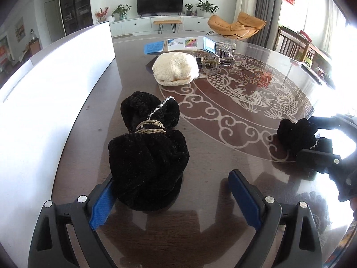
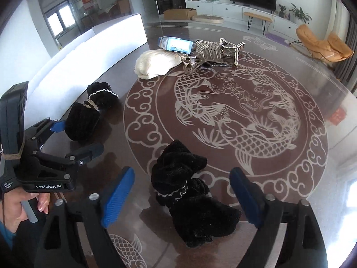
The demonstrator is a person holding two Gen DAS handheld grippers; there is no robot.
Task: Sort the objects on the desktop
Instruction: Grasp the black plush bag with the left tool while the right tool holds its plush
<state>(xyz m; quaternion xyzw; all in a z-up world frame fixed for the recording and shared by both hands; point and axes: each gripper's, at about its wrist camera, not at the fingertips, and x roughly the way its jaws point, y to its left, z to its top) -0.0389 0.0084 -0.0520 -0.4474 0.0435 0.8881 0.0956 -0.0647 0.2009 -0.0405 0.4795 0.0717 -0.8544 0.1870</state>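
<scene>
A living room lies behind: a dark television [image 1: 159, 2] on a long white cabinet [image 1: 156, 23] with potted plants, and an orange lounge chair [image 1: 237, 25] to the right by grey curtains. The work surface is a large round table [image 2: 323, 102], dark brown and glossy under glass, inlaid with a pale fish medallion ringed by cloud scrolls. A white rectangular bin [image 1: 44, 84] with smooth walls stands along its left edge, overexposed so its inside cannot be made out.

At the far side sit a cream knitted hat [image 1: 175, 71], soft and domed, a blue-and-white carton [image 1: 185, 44] just behind it, and a tangle of rhinestone-studded sandals [image 2: 214, 50] touching the carton; their straps are hard to separate.

Two black fuzzy socks lie nearer. The left black sock [image 1: 148, 156], bunched and tied round the middle with a tan band and edged with white trim, lies near the bin between the fingers of the left gripper [image 1: 174, 198], whose blue ribbed pads stand wide apart; the left pad touches the plush, the right is clear. The right black sock [image 2: 189, 192], crumpled with white lace trim, lies on the medallion's rim between the spread fingers of the right gripper [image 2: 185, 201], neither pad touching. Window glare washes out the right gripper in the left view.
</scene>
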